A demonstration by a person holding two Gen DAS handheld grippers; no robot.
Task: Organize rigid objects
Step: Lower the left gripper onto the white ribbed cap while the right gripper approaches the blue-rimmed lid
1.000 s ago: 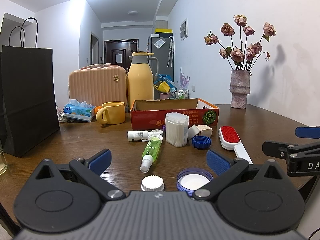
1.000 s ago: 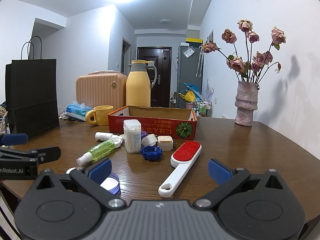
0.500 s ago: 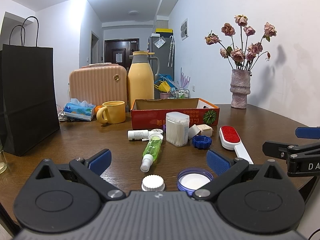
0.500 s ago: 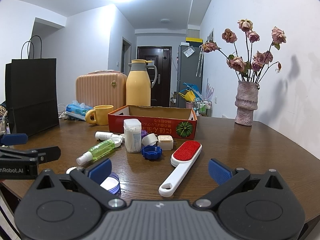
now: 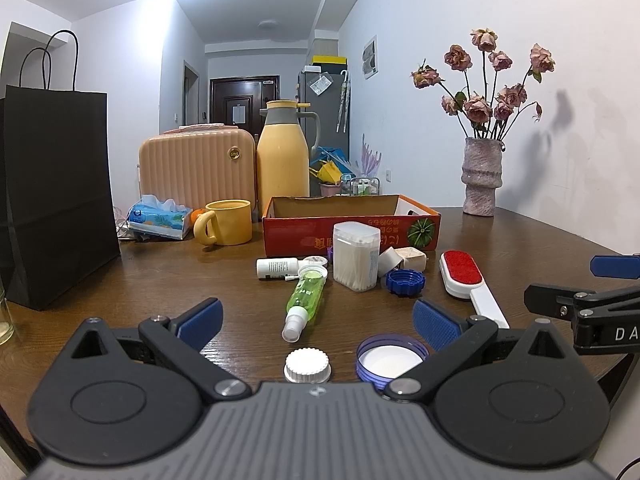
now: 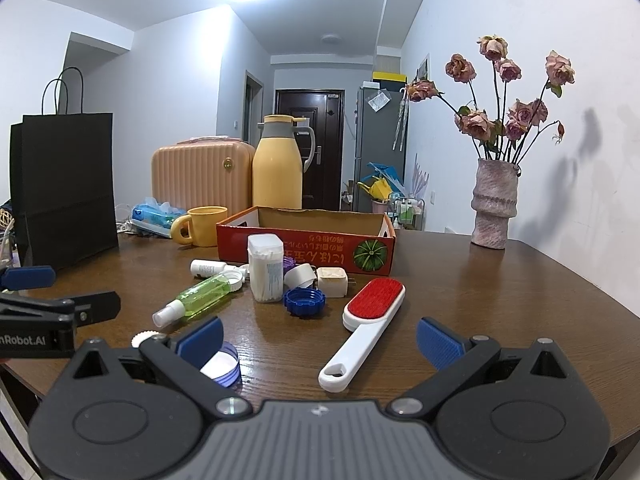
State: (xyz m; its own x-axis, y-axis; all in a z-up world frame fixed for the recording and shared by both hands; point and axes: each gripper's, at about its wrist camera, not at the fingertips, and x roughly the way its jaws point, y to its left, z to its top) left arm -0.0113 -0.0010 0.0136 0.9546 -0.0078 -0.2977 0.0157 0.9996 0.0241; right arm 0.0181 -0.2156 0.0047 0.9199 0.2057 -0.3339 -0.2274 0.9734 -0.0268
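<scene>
The brown table [image 5: 520, 240] carries a red cardboard box [image 5: 352, 224] at the far middle. Near it lie the lint brush [image 6: 370, 316], the green spray bottle [image 5: 306, 296] and a blue cap [image 5: 405, 282]. The left gripper [image 5: 316, 320] and the right gripper [image 6: 320, 340] hover with fingers wide apart, holding nothing.

My left claw [image 5: 316, 318] hangs wide apart and empty at the bottom of the frame, above the desk [image 5: 160, 292]. Between its fingers I see a white cap [image 5: 307, 365] and a blue lid [image 5: 391, 361] side by side. Just above them a green spray bottle [image 5: 306, 295] lies on its side. A red box [image 5: 350, 222] sits at centre, and the other claw [image 5: 582, 292] pokes in at the right edge.
</scene>
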